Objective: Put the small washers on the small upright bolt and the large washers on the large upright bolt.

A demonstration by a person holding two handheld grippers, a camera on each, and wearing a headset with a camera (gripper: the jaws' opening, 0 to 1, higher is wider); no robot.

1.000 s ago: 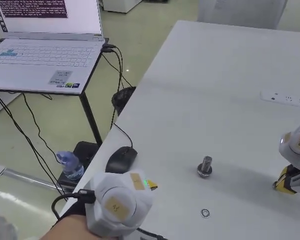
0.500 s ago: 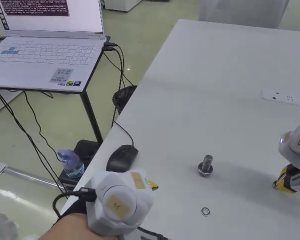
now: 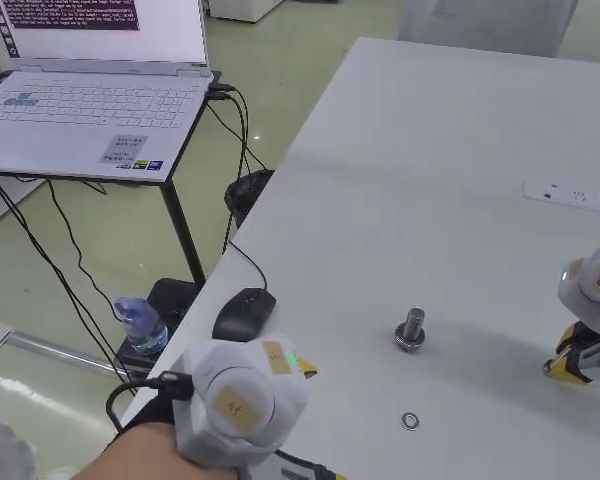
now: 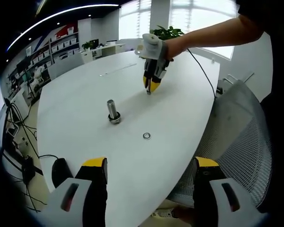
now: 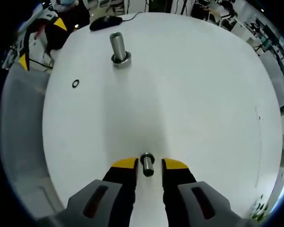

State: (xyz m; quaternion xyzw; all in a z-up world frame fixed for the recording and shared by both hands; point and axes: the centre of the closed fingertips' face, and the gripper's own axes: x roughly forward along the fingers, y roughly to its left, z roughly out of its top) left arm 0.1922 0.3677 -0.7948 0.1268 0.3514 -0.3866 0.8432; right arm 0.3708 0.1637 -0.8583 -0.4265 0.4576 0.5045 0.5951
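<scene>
The large bolt (image 3: pixel 411 328) stands upright on the white table (image 3: pixel 430 180) with a washer around its base; it also shows in the gripper views (image 4: pixel 113 111) (image 5: pixel 118 46). One small washer (image 3: pixel 410 421) (image 4: pixel 146 136) (image 5: pixel 75 83) lies flat in front of it. At the right, my right gripper (image 3: pixel 567 366) (image 5: pixel 147 166) is shut on the small bolt (image 5: pixel 147 161), which stands upright on the table. My left gripper (image 3: pixel 302 368) (image 4: pixel 150 164) hovers open over the table's near-left edge, holding nothing.
A black mouse (image 3: pixel 243 315) with its cable sits at the table's left edge. A power strip (image 3: pixel 575 197) lies at the far right. Beside the table, a laptop (image 3: pixel 80 100) rests on a stand, with cables and a water bottle (image 3: pixel 140 325) on the floor. A mesh chair (image 4: pixel 236 142) stands close by.
</scene>
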